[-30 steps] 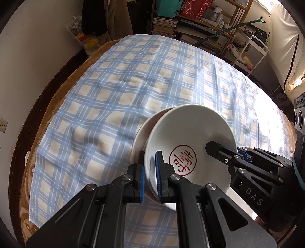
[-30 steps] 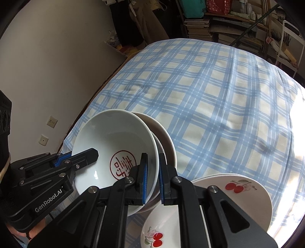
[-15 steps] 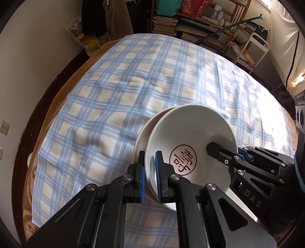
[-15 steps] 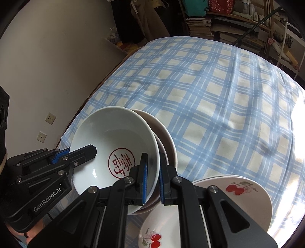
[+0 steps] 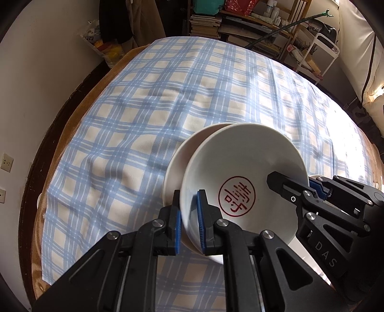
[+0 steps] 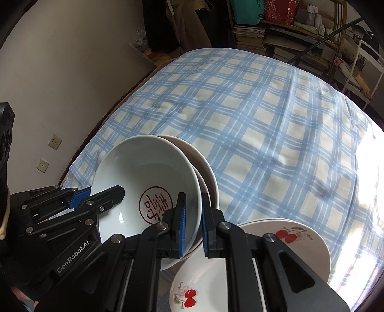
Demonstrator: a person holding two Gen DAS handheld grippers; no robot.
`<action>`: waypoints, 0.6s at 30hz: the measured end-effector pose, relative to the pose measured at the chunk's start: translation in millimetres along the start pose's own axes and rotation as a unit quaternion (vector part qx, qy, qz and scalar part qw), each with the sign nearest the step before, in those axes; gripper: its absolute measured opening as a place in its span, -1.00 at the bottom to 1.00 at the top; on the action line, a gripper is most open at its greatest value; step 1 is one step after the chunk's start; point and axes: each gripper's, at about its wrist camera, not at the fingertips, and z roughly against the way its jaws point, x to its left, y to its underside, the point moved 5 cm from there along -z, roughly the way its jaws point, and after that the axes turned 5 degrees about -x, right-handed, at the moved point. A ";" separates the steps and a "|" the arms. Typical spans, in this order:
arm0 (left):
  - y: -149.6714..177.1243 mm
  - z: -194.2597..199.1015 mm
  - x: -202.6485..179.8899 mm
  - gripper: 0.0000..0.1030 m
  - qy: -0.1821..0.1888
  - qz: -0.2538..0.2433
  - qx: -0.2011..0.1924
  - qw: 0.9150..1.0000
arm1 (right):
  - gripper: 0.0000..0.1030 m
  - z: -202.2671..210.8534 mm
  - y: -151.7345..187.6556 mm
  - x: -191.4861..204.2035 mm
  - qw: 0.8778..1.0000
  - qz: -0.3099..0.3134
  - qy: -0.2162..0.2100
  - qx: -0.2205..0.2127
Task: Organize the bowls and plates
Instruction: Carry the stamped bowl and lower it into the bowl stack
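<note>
A white bowl with a red seal mark [image 5: 242, 182] rests tilted in a second white bowl [image 5: 182, 158] above the blue plaid tablecloth [image 5: 168, 100]. My left gripper [image 5: 188, 211] is shut on the near left rim of the seal bowl. My right gripper [image 6: 192, 211] is shut on its opposite rim; the seal bowl [image 6: 144, 177] sits left of centre in the right wrist view. The right gripper also shows in the left wrist view [image 5: 309, 189], and the left gripper in the right wrist view [image 6: 91, 196]. Cherry-printed plates [image 6: 283, 242] lie under my right gripper.
The plaid cloth [image 6: 264, 124] covers the table far ahead and to the right. A wall [image 5: 43, 72] runs along the left. Shelves of books [image 5: 240, 21] and a white cart [image 5: 321, 48] stand beyond the far edge.
Both grippers and the two bowls have lifted slightly and shifted a little forward over the cloth. Grips are unchanged.
</note>
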 end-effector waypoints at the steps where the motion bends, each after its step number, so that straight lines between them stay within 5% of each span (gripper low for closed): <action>1: -0.1 -0.7 0.0 -0.77 0.000 0.000 0.001 1.000 | -0.73 0.0 0.2 0.4 1.000 0.001 0.002 0.000; 18: 2.9 -6.2 1.0 -0.74 -0.001 0.004 0.017 1.000 | -0.65 -1.8 3.2 1.4 1.000 -0.001 -0.001 0.022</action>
